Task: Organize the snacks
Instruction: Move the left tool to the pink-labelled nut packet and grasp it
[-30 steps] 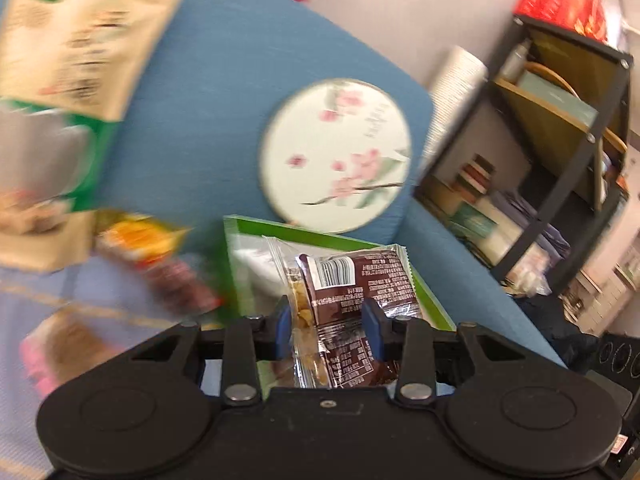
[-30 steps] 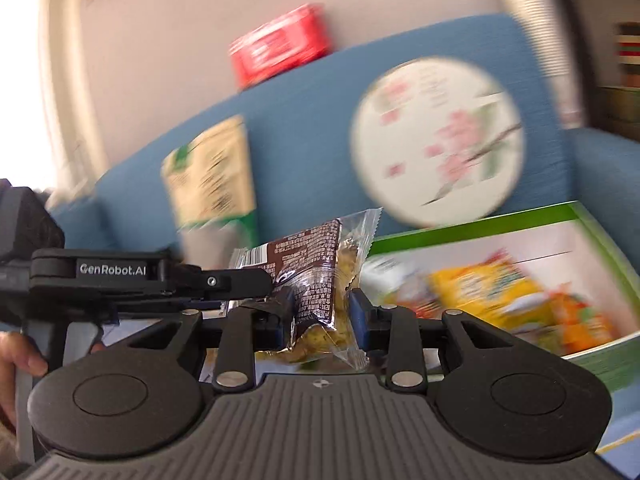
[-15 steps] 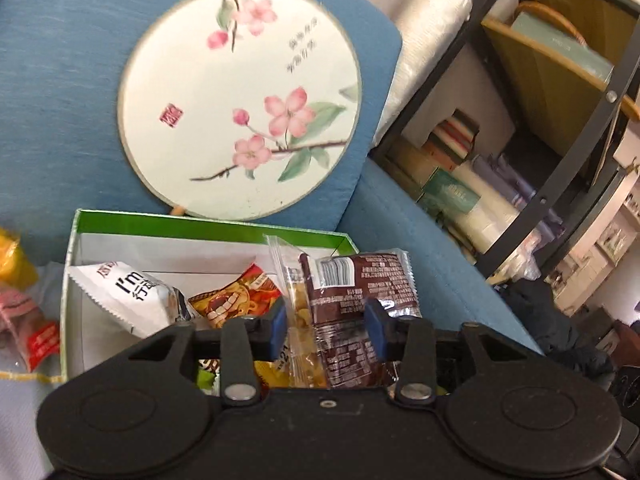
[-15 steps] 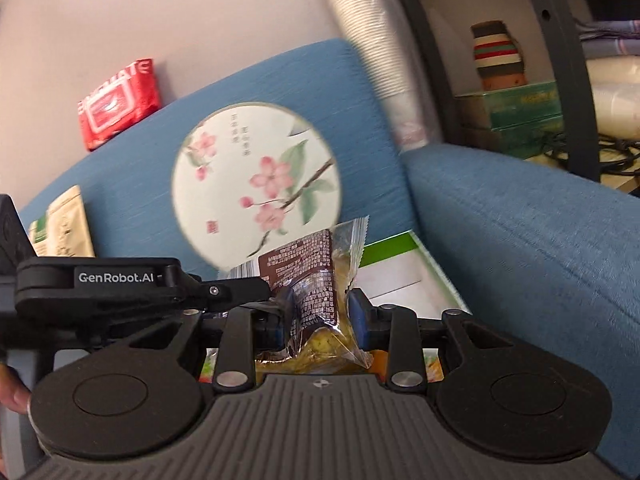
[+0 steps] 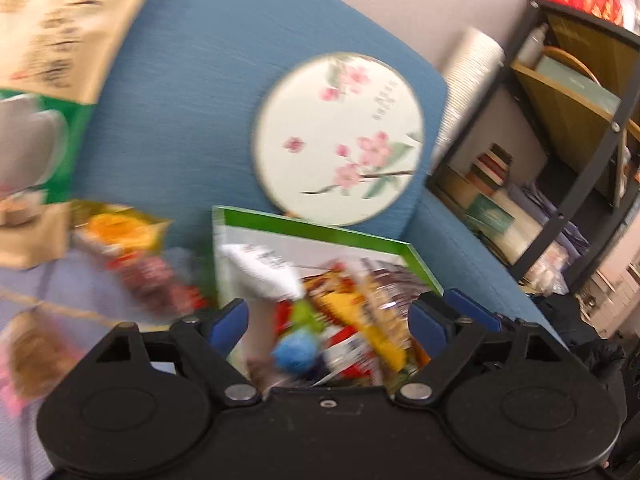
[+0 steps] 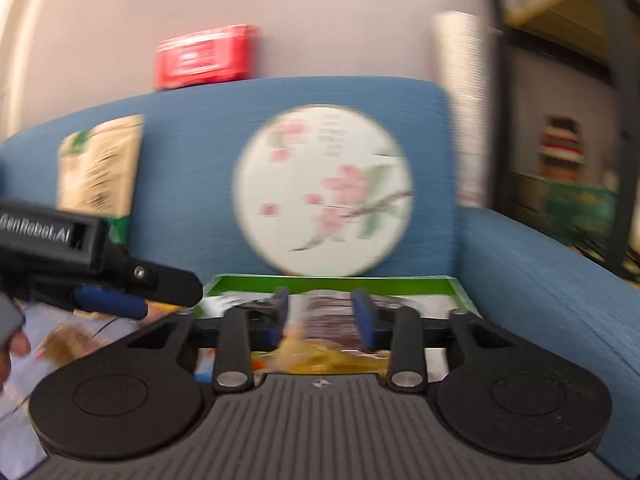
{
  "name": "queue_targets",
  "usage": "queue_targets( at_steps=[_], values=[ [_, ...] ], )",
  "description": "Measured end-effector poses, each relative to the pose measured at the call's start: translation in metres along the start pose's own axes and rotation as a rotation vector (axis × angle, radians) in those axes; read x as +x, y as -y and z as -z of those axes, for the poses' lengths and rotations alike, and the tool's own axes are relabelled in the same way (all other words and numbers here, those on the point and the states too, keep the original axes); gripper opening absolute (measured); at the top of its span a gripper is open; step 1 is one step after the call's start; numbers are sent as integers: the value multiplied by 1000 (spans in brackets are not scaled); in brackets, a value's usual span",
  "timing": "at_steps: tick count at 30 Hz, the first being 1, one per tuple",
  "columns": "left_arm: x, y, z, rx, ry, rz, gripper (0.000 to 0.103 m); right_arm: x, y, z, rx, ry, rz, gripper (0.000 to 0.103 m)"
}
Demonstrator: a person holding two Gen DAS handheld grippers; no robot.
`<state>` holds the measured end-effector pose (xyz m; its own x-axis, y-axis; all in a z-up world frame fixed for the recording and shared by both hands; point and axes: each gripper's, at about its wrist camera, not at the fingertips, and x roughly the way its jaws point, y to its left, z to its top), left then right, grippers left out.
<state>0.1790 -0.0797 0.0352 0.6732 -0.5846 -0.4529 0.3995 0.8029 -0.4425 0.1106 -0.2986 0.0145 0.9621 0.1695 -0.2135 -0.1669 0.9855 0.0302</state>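
Note:
A green-rimmed box point(image 5: 320, 226) lies on the blue sofa and holds several snack packets point(image 5: 352, 320). My left gripper point(image 5: 328, 316) is open and empty, just above the box's near side. The brown and clear snack packet point(image 5: 384, 292) it held lies in the box. My right gripper point(image 6: 320, 314) hovers over the same box point(image 6: 328, 282); its jaws stand a little apart around a brown and yellow packet point(image 6: 330, 320), and the blur hides whether they grip it. The left gripper also shows in the right wrist view point(image 6: 120, 280).
Loose snack packets point(image 5: 132, 256) lie on a pale cloth left of the box. A round flowered fan point(image 5: 340, 140) leans on the sofa back point(image 5: 200, 80), with a tall beige bag point(image 5: 48, 40) at the left. A black shelf unit point(image 5: 568, 140) stands at the right.
My left gripper has opened, let its brown packet drop into the box and swung back to the left. My right gripper has lowered its packet toward the box and its jaws have widened slightly.

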Motion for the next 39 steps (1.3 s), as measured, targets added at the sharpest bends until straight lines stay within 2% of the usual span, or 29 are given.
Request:
queue_targets(
  at_steps=[2,3,4,5,6,7,9,13,15,17,18,20,22,29,31,33,37,39],
  values=[
    [-15,-11,6,-1,5,-36,103,5,-10,1,-36,-24,-46,37],
    [-21,-15,9,-1,5,-51,103,10,-12,2,-40,-45,-51,37],
    [-27,-20,11,-5,4,-70,103,16,-13,3,-39,-72,-44,36],
    [-33,-25,13,-14,6,-87,103,22,-10,4,-29,-104,-10,31],
    [-39,-30,15,-26,8,-95,103,31,-4,7,-2,-137,55,31],
    [-45,-34,17,-36,6,-101,103,34,3,10,26,-146,96,40],
    [-55,-41,22,-37,4,-118,103,33,12,11,58,-140,157,47],
    [-75,-57,38,-5,-9,-188,103,9,10,5,102,-67,58,49],
    [-82,-67,45,-4,-25,-227,103,5,-1,5,88,-73,22,51],
    [-85,-78,49,-18,-37,-263,103,4,-12,6,89,-80,-21,60],
    [-87,-83,48,-27,-29,-283,103,4,-18,7,99,-89,-53,63],
    [-87,-90,43,-23,-4,-318,103,10,-28,9,122,-117,-111,74],
    [-82,-97,33,-22,11,-349,103,13,-39,12,130,-134,-173,77],
    [-48,-126,4,-53,11,-315,103,7,-78,21,62,-164,-341,77],
    [-41,-135,-1,-78,13,-338,103,7,-86,23,39,-171,-381,77],
    [-36,-144,0,-110,-11,-323,103,7,-91,24,21,-179,-411,77],
    [-39,-146,21,-136,-83,-235,103,9,-99,26,23,-219,-454,77],
    [-45,-141,35,-171,-139,-138,97,11,-102,28,37,-244,-481,80]
  ],
)
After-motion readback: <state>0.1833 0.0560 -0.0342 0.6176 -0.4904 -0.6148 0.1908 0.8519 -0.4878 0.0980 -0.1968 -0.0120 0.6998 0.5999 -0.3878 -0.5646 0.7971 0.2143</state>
